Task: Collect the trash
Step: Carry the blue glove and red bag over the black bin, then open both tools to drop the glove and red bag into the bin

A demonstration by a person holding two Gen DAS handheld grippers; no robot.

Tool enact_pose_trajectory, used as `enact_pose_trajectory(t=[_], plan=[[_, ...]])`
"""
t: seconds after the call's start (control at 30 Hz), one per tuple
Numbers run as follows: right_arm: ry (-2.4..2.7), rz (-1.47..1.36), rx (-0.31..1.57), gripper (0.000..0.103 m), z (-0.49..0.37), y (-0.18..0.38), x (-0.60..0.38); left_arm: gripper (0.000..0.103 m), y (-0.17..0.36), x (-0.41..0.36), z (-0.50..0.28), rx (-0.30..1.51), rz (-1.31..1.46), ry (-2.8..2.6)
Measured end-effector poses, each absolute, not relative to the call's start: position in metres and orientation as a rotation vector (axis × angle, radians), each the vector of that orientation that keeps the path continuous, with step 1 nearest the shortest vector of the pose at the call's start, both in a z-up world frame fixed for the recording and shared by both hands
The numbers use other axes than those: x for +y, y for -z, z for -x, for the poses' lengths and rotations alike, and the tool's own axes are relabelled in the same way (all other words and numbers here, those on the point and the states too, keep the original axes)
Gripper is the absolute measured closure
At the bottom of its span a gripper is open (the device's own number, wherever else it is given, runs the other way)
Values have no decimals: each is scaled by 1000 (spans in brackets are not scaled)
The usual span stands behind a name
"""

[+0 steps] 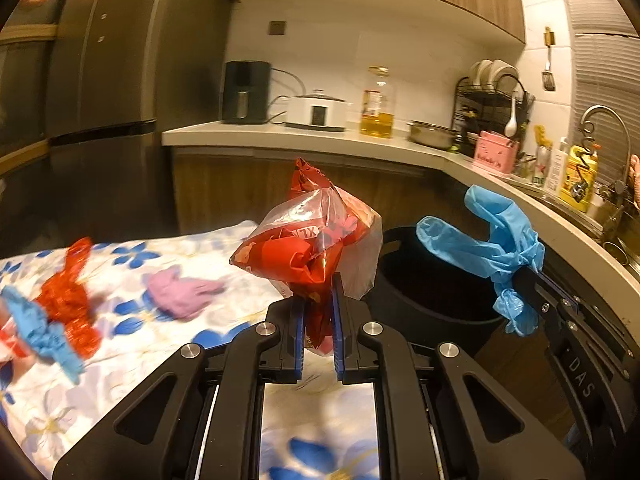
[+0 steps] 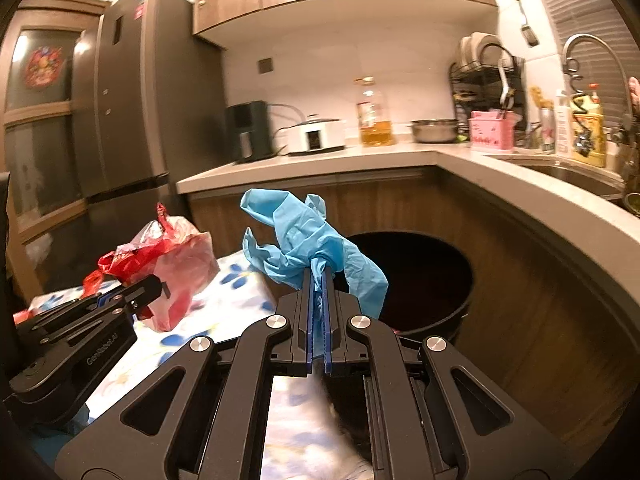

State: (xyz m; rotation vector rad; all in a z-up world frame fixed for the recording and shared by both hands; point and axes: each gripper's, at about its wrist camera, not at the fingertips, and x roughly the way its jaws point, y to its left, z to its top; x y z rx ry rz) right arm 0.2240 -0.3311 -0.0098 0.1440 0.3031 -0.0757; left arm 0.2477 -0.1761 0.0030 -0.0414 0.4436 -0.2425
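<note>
both hands are loaded and neither piece is binned yet. the left gripper (image 1: 316,304) is pinched nearly closed on a crumpled red and clear wrapper (image 1: 308,240), held up in the air above the end of the flowered desk (image 1: 224,264). the right gripper (image 2: 318,280) is clamped tight on a blue glove (image 2: 308,240), which hangs just short of the near rim of the black bin (image 2: 420,280), its loose fingers drooping to either side of the jaws. so i'd judge the task as partly along: two items lifted and on their way, none seen inside the bin (its inside is too dark to tell what it already holds). still lying on the desk are a pink glove (image 1: 180,292), a red crumpled wrapper (image 1: 68,292) and another blue glove (image 1: 44,332), the last two touching each other near the left edge of the left wrist view, so at least one more round is left. for room, the bin sits on the floor in the gap between the desk's end and the curved wooden cabinet front (image 2: 540,280) under the kitchen counter (image 2: 520,184); its mouth is wide and unobstructed from above. the two grippers are side by side and near each other, so dropping together looks possible but the cabinet hems in the right side.
</note>
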Motion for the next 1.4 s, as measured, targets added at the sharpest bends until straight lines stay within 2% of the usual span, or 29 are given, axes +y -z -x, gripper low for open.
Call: enact_pose_trajectory(t=[0.5,1.07,1.23,1.33,1.4], plan=[[161,-164,278,99,-248,2,-386,92,-9,-251,-285,421,-1,365],[153,-183,301,98,-278,5,-409,90,4,-275,-306,431,-18,424],[151,-183,317,97,-287,8,-412,85,8,-277,-311,440,-20,430],[152,-187,329,93,-291,10,-415,82,11,-279,-313,446,-26,424],[153,-191,331,85,-291,11,-417,80,11,-278,-314,449,-24,425]])
